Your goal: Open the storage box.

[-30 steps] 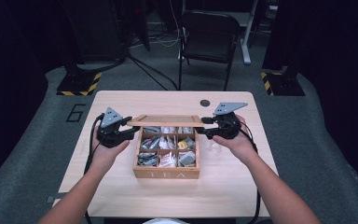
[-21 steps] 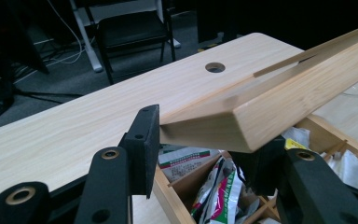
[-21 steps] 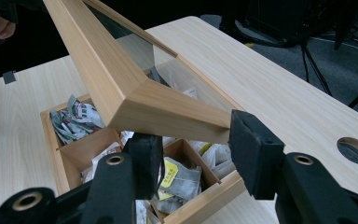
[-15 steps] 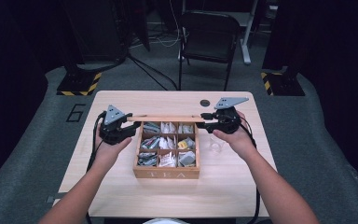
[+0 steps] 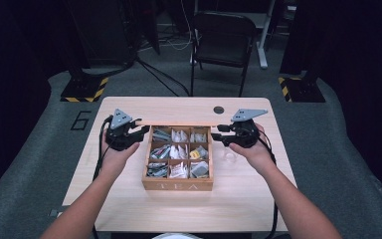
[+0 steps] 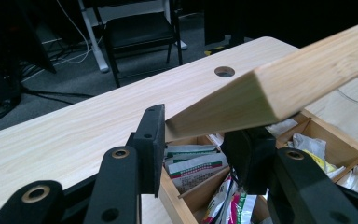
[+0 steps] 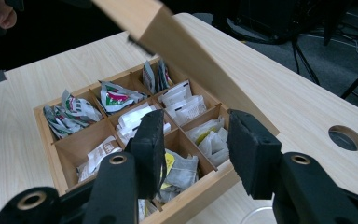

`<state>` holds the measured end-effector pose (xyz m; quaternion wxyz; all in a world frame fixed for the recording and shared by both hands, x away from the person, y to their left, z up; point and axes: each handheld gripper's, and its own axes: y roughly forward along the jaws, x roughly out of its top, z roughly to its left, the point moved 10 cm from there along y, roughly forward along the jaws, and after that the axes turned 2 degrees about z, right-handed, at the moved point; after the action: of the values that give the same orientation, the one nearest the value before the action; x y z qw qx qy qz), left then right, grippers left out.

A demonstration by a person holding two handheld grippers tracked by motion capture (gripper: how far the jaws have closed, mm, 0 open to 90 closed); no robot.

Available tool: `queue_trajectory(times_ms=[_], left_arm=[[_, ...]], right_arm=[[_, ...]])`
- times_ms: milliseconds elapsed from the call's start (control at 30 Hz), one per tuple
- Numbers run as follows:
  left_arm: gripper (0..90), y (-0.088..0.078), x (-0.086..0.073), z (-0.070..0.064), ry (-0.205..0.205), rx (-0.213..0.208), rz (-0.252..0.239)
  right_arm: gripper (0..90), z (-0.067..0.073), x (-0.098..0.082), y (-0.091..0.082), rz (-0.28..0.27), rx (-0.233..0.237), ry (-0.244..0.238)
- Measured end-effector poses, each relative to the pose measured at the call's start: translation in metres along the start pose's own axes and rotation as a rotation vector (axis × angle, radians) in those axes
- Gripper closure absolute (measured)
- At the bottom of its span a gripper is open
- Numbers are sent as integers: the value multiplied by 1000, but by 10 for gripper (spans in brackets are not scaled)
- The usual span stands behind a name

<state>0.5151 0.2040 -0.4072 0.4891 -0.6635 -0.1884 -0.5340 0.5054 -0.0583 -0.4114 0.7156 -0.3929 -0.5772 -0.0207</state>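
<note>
The wooden tea box (image 5: 178, 185) sits at the middle of the light wooden table (image 5: 129, 209), its near wall lettered TEA, its nine compartments holding tea packets (image 5: 179, 152). The hinged wooden lid (image 6: 279, 86) stands raised along the far edge of the box; in the high view it shows as a thin edge (image 5: 179, 125) running left to right between the two grippers. The left gripper (image 5: 138, 133) is at the far left corner of the box. In the left gripper view its jaws have just been closing, with the corner of the lid between them: the left pad lies against the lid's end face, and the lid's underside meets the right pad, so the lid appears clamped. The right gripper (image 5: 221, 135) is at the far right corner of the box. In the right gripper view (image 7: 193, 154) its jaws stand apart with nothing between the pads; the lid (image 7: 186, 51) passes above and beyond them, apart from both, and the open compartments lie below. Near the right hand (image 5: 251, 152), on the table just right of the box, lies a clear round thing (image 5: 228, 155), too faint to identify. A round hole (image 5: 219, 109) marks the table's far side. Beyond the table stands a black chair (image 5: 224, 42) on grey floor.
</note>
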Motion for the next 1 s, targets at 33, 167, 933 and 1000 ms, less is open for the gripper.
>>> queue_trajectory(times_ms=[33,167,933,1000], left_arm=[[593,0,1,0,-3,0,1],[597,3,5,3,-18,1,-7],[614,12,22,14,-43,-10,-15],[616,13,24,15,-42,-4,-20]], right_arm=[[553,0,0,-1,-1,-3,-2],[530,-5,6,-2,-16,-18,6],[515,-35,25,34,-12,-39,34],[520,-37,27,35,-14,-42,32]])
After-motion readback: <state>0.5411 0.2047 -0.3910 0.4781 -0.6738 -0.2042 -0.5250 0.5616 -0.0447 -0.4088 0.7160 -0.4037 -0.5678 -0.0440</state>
